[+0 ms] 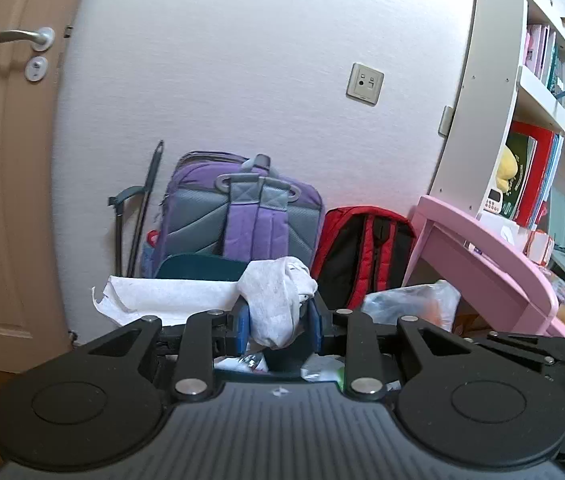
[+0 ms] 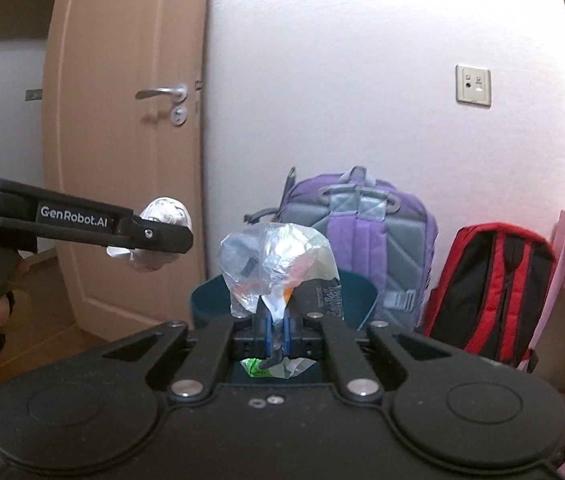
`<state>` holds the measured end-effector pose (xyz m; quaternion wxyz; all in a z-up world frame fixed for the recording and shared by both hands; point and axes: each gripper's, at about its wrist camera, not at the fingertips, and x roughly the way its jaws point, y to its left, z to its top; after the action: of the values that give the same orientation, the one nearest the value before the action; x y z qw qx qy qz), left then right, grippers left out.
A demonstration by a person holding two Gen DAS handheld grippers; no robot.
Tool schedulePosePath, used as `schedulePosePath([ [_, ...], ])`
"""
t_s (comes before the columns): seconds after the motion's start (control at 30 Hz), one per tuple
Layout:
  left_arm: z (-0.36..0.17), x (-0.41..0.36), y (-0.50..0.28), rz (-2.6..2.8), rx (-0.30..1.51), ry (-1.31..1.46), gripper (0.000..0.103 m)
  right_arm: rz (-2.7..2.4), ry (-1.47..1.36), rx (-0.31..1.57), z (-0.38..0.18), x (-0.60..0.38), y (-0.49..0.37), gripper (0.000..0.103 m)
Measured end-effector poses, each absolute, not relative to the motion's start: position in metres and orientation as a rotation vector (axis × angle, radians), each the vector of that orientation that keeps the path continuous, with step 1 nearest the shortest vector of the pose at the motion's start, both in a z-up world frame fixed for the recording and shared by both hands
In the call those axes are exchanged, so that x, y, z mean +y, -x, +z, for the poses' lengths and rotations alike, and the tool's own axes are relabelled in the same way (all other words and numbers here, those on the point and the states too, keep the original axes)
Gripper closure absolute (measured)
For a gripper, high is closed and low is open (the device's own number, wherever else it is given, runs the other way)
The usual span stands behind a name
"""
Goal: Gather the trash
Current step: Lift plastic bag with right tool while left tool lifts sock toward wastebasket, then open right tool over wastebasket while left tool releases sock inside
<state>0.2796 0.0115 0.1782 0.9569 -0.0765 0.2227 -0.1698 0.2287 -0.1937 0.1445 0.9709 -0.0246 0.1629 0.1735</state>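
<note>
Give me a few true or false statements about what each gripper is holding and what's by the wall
1. The left gripper clamps a crumpled white tissue wad. True.
2. The right gripper is empty. False: it pinches a crinkled clear plastic bag.
3. A purple and grey backpack leans against the white wall. True.
4. The red and black backpack stands left of the purple one. False: it stands to its right.
</note>
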Motion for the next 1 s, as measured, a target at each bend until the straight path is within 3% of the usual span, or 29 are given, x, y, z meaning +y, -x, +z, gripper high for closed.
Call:
schedulePosePath([
  [0.27,0.169,-0.013,-0.341,-0.347,0.502,0.165,0.075,0.324,0.035,0.336,0.145,-0.2,-0.282,0.097],
  [0.73,0.089,-0.003,-0.438,-0.306,0.725,0.237,0.075,0.349,0.05,0.5,0.088,-0.181,-0.368,0.096],
  [1.0,0.05,-0.008,-0.454,-0.293,0.82,0.211,0.075,0.36,0.096,0.589,0.062,-0.176,-0.384,0.086],
])
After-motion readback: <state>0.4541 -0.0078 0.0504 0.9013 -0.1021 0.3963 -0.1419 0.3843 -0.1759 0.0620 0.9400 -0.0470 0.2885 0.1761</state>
